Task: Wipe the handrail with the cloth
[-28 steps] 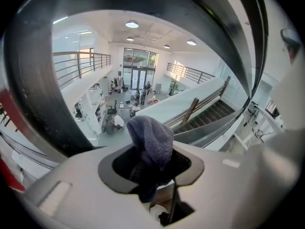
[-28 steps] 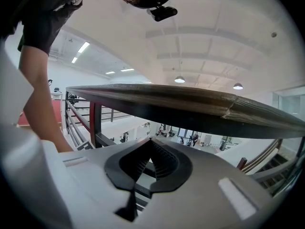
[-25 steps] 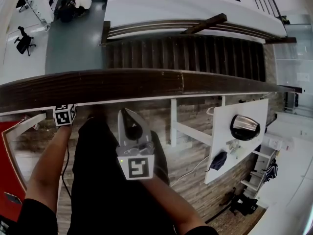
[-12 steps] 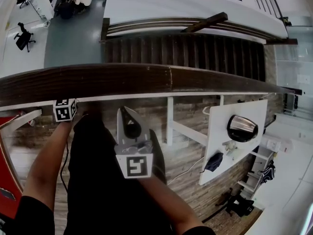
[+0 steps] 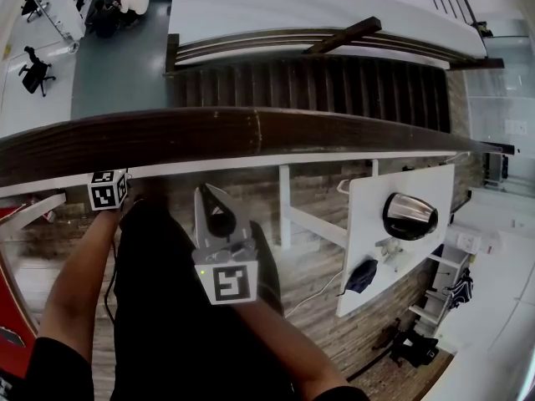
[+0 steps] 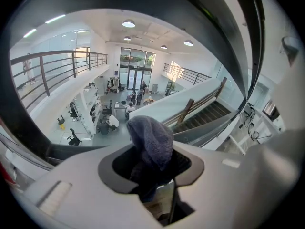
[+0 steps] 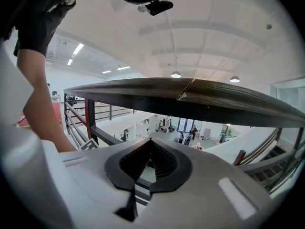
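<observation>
The left gripper (image 6: pixel 153 163) is clamped on the cloth (image 6: pixel 150 140), a grey-blue wad that stands up out of its jaws. In the head view only its marker cube shows, tucked at the near edge of the handrail (image 5: pixel 351 136), so the cloth itself is hidden there. The left gripper view shows a dark curve close above the cloth, which I take for the rail. I cannot tell whether the two are touching.

The right gripper (image 7: pixel 150 144) is pinched closed with nothing in it, its tips meeting. It hangs below the rail, near the person's body, and has no part in the work.

Over the last second the seam (image 5: pixel 257 132) in the rail has slid steadily leftward in the head view, while the left cube has kept its place in the picture. I read that as the person carrying the cloth rightward along the rail, closing on the seam. If the cloth is in contact, the wipe is under way, with the long stretch right of the seam left to do.

Beyond the rail the stairs (image 5: pixel 334 82) drop away to the floor (image 5: pixel 117 73) far below.
</observation>
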The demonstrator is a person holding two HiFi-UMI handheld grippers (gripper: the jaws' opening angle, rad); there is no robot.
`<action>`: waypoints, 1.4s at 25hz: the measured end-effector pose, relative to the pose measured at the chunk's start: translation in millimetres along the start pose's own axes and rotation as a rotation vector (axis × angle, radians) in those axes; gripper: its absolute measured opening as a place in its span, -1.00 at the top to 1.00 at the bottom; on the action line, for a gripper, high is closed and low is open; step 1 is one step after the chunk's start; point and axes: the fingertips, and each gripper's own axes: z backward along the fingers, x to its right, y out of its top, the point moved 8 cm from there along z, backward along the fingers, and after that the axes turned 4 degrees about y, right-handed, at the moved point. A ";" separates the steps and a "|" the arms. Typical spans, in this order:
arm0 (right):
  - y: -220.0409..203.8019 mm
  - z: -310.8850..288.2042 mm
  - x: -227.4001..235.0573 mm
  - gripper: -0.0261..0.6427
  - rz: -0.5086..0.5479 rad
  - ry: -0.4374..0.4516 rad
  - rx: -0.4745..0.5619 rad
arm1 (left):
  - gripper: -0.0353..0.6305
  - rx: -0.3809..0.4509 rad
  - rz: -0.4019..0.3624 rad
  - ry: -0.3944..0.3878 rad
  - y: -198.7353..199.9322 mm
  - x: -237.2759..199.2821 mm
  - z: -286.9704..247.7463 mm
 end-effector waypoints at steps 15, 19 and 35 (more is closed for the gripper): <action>-15.7 11.1 23.3 0.92 0.004 0.010 -0.043 | 0.50 -0.001 -0.064 -0.056 7.1 49.0 -12.1; -18.8 16.7 31.2 0.92 -0.015 0.004 -0.047 | 0.50 -0.006 -0.057 -0.062 7.3 60.3 -13.1; -31.8 27.2 58.7 0.92 -0.114 0.018 0.001 | 0.50 -0.022 0.030 -0.025 17.8 80.1 -16.4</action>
